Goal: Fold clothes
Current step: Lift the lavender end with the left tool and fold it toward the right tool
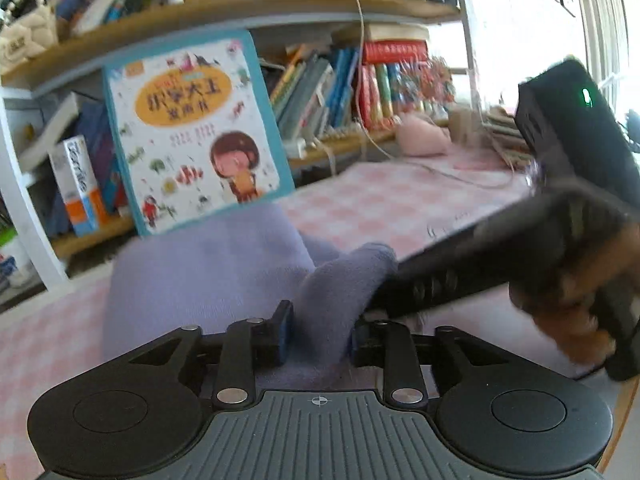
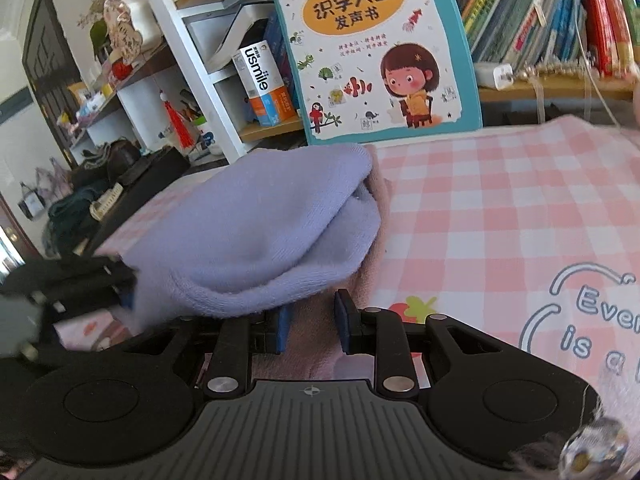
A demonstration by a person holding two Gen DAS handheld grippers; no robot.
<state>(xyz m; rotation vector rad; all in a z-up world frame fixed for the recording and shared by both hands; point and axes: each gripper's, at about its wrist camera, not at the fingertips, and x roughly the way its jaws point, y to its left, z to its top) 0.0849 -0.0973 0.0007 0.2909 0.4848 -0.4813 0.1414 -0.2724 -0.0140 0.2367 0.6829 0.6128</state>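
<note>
A purple cloth [image 2: 256, 220] lies doubled over on the pink checked tablecloth [image 2: 500, 208], its top layer bulging up. A fold of this purple cloth [image 1: 320, 300] is pinched between the blue pads of my left gripper [image 1: 320, 334]. The same gripper [image 2: 80, 280] shows blurred at the cloth's left corner in the right wrist view. My right gripper [image 2: 312, 322] sits at the near edge with jaws apart. The purple hem rests on its left pad [image 2: 282, 330] and a pinkish fabric [image 2: 316, 344] shows flat in the gap. From the left wrist view, that gripper [image 1: 440, 280] reaches in from the right, held by a hand [image 1: 580, 312].
A children's picture book [image 2: 380, 48] leans against the bookshelf [image 2: 540, 84] right behind the cloth. A white cable [image 1: 440, 172] trails over the table, and a black box [image 1: 576, 128] stands at the right. A dark heap [image 2: 120, 176] sits beyond the table's left edge.
</note>
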